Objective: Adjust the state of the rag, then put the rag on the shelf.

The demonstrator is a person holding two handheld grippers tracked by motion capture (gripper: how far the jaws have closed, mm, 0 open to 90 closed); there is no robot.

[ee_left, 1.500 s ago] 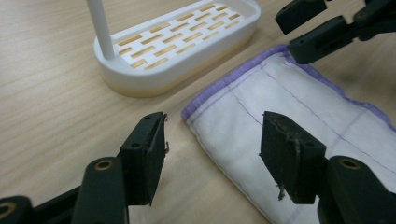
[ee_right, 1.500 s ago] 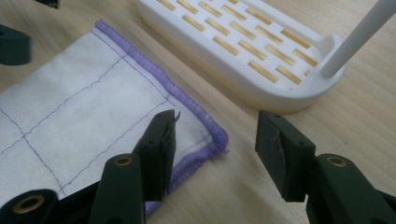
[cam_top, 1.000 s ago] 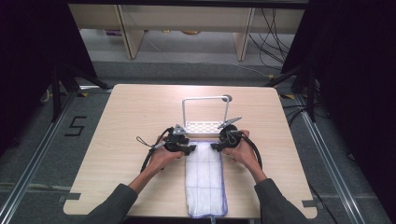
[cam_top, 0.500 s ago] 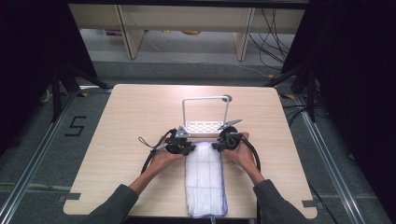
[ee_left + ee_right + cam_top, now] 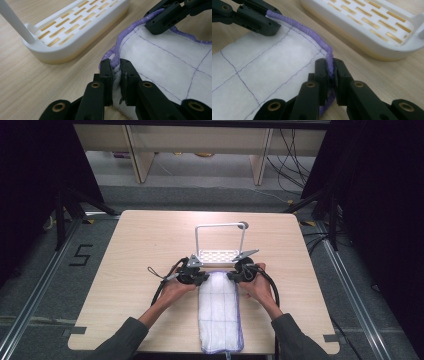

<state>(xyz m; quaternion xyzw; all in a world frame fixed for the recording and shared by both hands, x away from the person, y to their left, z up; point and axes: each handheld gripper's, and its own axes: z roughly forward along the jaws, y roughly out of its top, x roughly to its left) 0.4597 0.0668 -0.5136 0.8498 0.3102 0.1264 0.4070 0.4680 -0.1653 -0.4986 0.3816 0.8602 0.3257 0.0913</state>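
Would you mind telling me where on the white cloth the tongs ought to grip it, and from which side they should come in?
At its two far corners, on the purple-stitched hem, coming in low from the person's side. The white cloth lies flat and limp, so only its raised edge gives the jaws purchase. The left tongs and right tongs are each shut on a corner there, beside the white rack.

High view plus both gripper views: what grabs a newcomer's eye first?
The white cloth with purple edging and a stitched grid, lying lengthwise on the table's near half. The left gripper and right gripper are each shut on a far corner of it. Just beyond sits a white slotted rack with a tall hoop handle.
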